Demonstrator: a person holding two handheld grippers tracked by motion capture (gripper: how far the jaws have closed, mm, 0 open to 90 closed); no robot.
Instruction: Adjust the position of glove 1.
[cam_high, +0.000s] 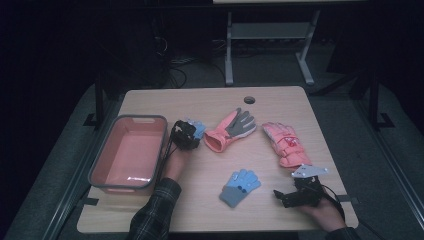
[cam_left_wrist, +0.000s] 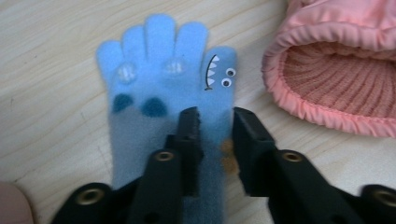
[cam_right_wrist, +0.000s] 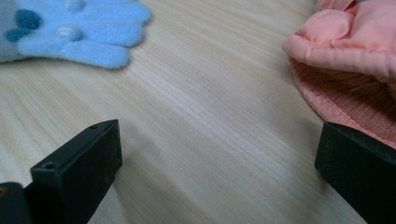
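Observation:
A small blue glove (cam_left_wrist: 159, 84) with a shark face on its thumb lies flat on the wooden table (cam_high: 210, 102). My left gripper (cam_left_wrist: 215, 116) stands over its thumb side, jaws a narrow gap apart and astride the fabric, which is not bunched or lifted. From above, the left gripper (cam_high: 186, 131) covers most of that glove (cam_high: 198, 128). A second blue glove (cam_high: 240, 186) lies near the front. My right gripper (cam_high: 281, 197) rests open at the front right with only bare table between its jaws (cam_right_wrist: 217, 158). That second blue glove (cam_right_wrist: 70, 32) lies ahead of it on the left.
A pink tub (cam_high: 97, 167) stands at the table's left side. A pink glove with a grey palm (cam_high: 230, 129) lies mid-table, its open cuff (cam_left_wrist: 336, 70) close to my left jaws. A puffy pink glove (cam_high: 286, 143) lies right, near the right gripper (cam_right_wrist: 355, 56).

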